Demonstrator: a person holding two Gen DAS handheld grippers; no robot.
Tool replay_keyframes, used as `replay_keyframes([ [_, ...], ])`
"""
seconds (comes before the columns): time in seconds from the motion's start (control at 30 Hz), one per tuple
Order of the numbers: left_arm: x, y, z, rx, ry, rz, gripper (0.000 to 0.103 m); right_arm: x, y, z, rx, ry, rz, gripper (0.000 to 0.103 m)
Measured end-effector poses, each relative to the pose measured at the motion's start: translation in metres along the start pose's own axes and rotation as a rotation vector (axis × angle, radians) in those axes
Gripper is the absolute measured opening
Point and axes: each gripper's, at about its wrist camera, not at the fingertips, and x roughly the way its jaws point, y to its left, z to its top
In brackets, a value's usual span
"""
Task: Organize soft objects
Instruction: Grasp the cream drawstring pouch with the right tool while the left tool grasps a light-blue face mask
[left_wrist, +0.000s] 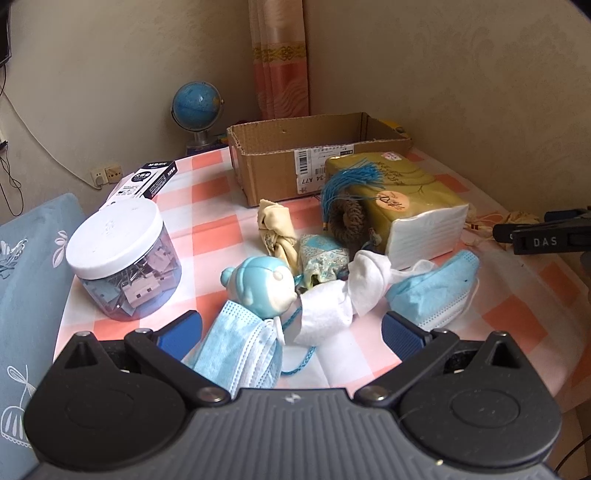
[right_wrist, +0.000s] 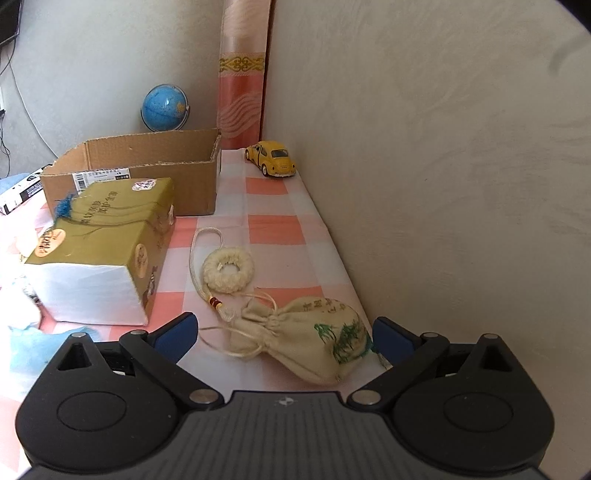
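Tongs both spread, empty; I straddle cloth pouch (right_wrist: 306, 343) with right gripper (right_wrist: 284, 334), pinch mid-body, avoid drawstring.

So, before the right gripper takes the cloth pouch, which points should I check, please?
1. Right gripper jaws open: ok.
2. Beige pouch lies between the jaws: ok.
3. Pouch cord free of the woven ring: cannot tell; the cords lie close together.
4. Cardboard box open at the top: ok.
5. Room inside the box: cannot tell; its floor is hidden.
6. Left gripper open, away from the pouch: ok.
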Motion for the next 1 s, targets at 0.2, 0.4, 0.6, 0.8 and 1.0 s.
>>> replay_keyframes([
  [0.2, 0.007, -0.003, 0.001, 0.004, 0.016, 0.0, 0.102, 0.017, -0.004, 0.001, 0.023, 0.024, -0.013, 0.091],
  [0.4, 0.008, -0.004, 0.0, 0.012, 0.023, -0.009, 0.103, 0.01, 0.003, -0.004, -0.005, 0.022, 0.006, 0.084],
  [0.6, 0.007, 0.002, -0.003, 0.023, 0.025, -0.004, 0.103, -0.003, 0.016, -0.004, -0.044, 0.024, 0.055, 0.083],
  [0.8, 0.008, 0.015, -0.009, 0.077, 0.029, 0.015, 0.102, -0.014, 0.023, -0.005, -0.074, 0.028, 0.073, 0.083],
  [1.0, 0.013, 0.033, -0.011, 0.108, 0.069, -0.04, 0.095, -0.019, 0.025, -0.009, -0.085, 0.036, 0.067, 0.083],
])
